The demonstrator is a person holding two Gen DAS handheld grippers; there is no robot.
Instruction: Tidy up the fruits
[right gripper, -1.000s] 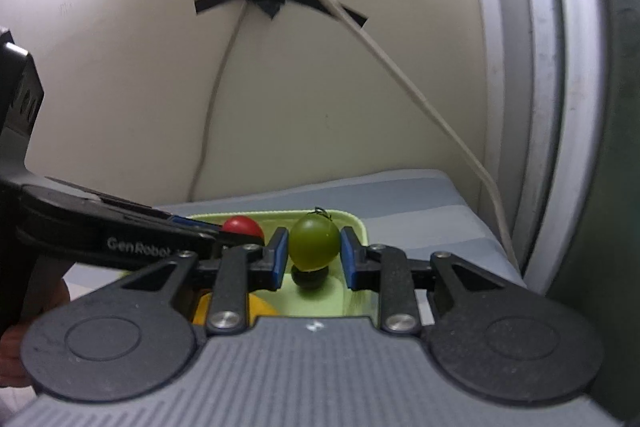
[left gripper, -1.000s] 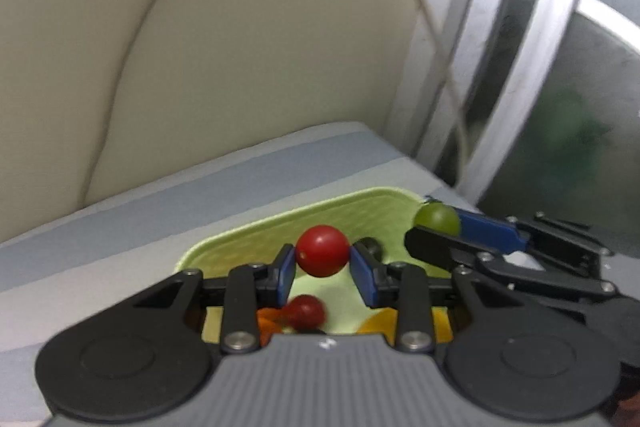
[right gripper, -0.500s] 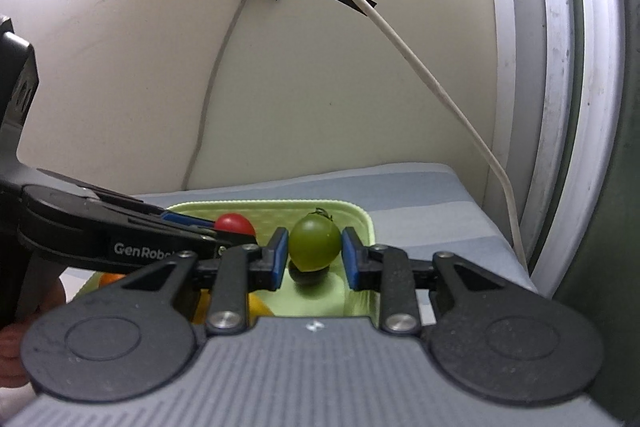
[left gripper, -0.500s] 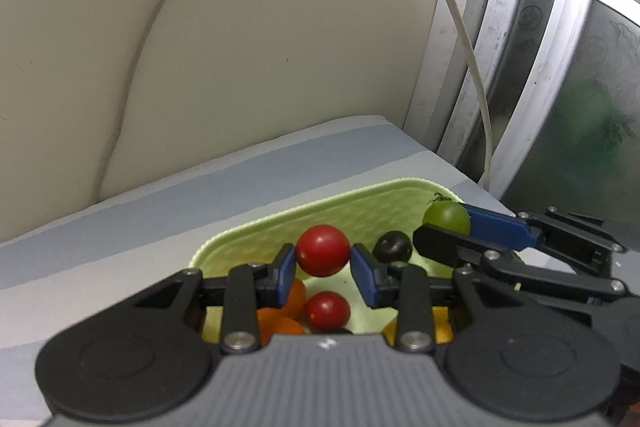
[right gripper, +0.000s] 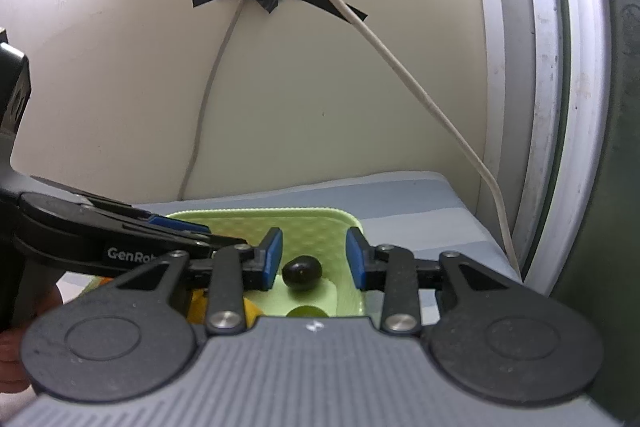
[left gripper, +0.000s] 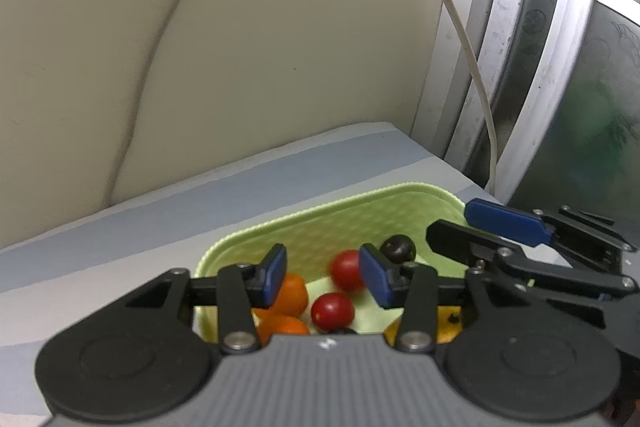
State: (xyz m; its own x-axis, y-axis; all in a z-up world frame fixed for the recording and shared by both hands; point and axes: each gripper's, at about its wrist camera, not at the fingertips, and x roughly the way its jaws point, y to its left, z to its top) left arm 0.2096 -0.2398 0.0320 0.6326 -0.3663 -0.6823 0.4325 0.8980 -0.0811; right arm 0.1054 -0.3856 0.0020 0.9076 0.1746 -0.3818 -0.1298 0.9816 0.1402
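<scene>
Nearest the left wrist camera, the left gripper (left gripper: pixel 322 273) is hovering over the pale green dimpled plastic tray (left gripper: pixel 408 191), its blue-padded jaws standing wide with nothing between them. Just beyond the pads, two round red cherry tomatoes (left gripper: pixel 346 270) are lying in the tray beside a pair of orange tomatoes (left gripper: pixel 294 291), with a dark, almost black round fruit (left gripper: pixel 398 248) sitting farther back toward the tray's far corner. The right gripper (right gripper: pixel 314 259) is likewise gaping wide and empty above the same tray; a green round fruit (right gripper: pixel 307 311) is peeking out just under its body, and the dark fruit is lying just ahead of it. Beyond the tray, the blue-grey striped cloth (left gripper: pixel 240 195) is running to a cream wall with a white cable (left gripper: pixel 460 35) hanging down.

The risk, as I judge it: the two grippers are working close together over one small tray, so a careless move could knock them together or send the round fruits rolling over the low rim.
</scene>
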